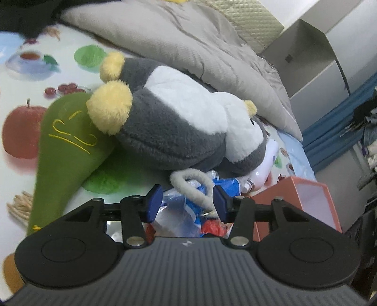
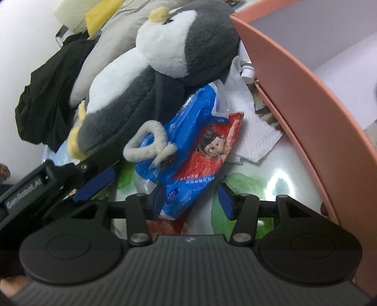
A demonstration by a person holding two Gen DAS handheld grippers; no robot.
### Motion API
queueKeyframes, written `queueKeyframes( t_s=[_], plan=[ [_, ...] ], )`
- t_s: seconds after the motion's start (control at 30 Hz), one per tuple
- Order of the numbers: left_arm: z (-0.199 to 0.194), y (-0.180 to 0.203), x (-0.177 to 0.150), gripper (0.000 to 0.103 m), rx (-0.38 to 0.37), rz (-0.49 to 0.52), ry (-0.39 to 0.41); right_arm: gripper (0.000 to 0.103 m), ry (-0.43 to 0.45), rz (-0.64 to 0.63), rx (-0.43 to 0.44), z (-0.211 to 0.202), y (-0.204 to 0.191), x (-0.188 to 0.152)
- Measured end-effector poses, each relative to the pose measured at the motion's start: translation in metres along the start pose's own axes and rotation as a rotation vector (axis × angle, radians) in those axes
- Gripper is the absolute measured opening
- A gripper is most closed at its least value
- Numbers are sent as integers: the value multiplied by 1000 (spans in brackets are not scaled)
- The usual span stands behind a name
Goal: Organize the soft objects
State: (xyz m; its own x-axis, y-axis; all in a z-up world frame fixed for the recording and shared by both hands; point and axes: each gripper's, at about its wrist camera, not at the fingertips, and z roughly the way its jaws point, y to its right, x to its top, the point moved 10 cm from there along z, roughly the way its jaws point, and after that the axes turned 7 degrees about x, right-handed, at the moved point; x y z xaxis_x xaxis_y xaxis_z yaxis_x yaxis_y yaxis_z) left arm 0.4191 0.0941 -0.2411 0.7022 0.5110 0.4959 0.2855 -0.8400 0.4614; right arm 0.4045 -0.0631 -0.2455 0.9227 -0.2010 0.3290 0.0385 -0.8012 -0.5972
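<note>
Tools [image 1: 187, 203] [image 2: 192, 200] half-open, straddling plastic bag [image 2: 188, 150].

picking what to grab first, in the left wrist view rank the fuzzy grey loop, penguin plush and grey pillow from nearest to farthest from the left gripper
1. Fuzzy grey loop: between the left gripper's pads, over the plastic bag.
2. Penguin plush: just beyond, centre.
3. Grey pillow: farthest, at the back.

We see both fisheye views lit evenly and fairly bright, with soft shadows, and straight lines bend strongly toward the edges. Glare patches shine on the glossy tablecloth [image 2: 280, 179] in the right view. The black garment [image 1: 28, 16] at the left view's top corner is smeared with blur.
</note>
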Motion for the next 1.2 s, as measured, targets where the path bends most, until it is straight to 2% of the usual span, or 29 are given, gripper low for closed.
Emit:
queueKeyframes(
  t_s=[0.07, 0.2, 0.3, 0.37, 0.43, 0.47, 0.63, 0.97, 1.2],
  plan=[
    [8, -1, 1, 47, -8, -28, -17, 53, 0, 31, 18, 3, 1, -1],
    [18, -1, 2, 43, -35, -77, -33, 53, 2, 82, 38, 6, 5, -2],
    [26, -2, 2, 30, -30, -99, -46, 44, 8, 111, 53, 7, 7, -4],
    [29, -2, 2, 21, -33, -105, -49, 29, 9, 119, 59, 9, 8, -4],
    [29, -1, 1, 14, -29, -94, -45, 23, 14, 107, 55, 8, 7, -5],
    [29, 0, 1, 13, -24, -85, -42, 19, 16, 94, 55, 7, 6, -4],
    [20, 7, -1, 10, 0, -30, -17, 11, 31, 26, 44, -7, -3, -3],
    [-26, 18, -12, 10, 11, 29, 33, 8, 79, -127, -8, -46, -13, -8],
    [-65, 17, -38, 10, 23, 57, 53, 8, 75, -171, -13, -70, -15, -26]
  ],
)
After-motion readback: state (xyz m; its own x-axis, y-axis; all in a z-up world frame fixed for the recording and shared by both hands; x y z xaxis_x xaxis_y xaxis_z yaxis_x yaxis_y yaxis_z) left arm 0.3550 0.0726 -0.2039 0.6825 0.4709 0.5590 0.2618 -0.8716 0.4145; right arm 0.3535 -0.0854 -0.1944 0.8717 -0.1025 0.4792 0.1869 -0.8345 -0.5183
